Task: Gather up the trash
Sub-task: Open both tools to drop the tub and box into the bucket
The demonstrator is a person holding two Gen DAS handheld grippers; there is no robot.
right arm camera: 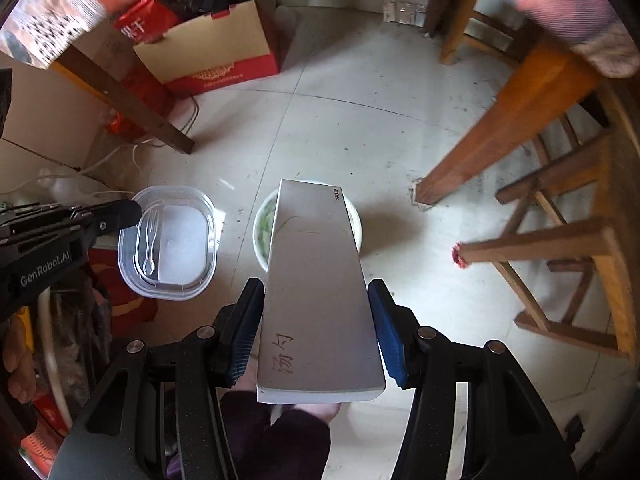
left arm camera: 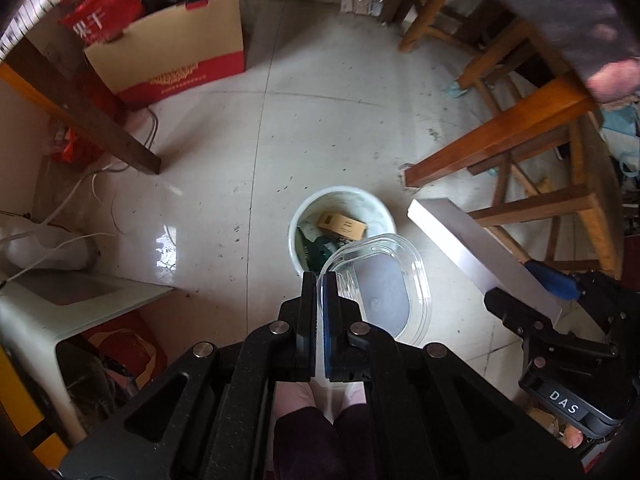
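Observation:
My left gripper (left arm camera: 320, 284) is shut on the rim of a clear plastic container (left arm camera: 380, 288) and holds it just above the near right edge of a white bin (left arm camera: 384, 208) on the floor. The bin holds a tan carton and green wrappers. My right gripper (right arm camera: 316, 320) is shut on a long grey box (right arm camera: 316, 276) with printed characters, held flat over the bin (right arm camera: 356, 220). The box (left arm camera: 480, 248) and the right gripper (left arm camera: 532, 312) show at the right of the left wrist view. The container (right arm camera: 172, 244) and the left gripper (right arm camera: 132, 212) show at the left of the right wrist view.
A red and tan cardboard box (left arm camera: 172, 52) full of items stands at the back left. A dark table leg (left arm camera: 96, 120) and cables lie left. Wooden stools (left arm camera: 540, 152) and a table leg stand right. My feet are below the grippers.

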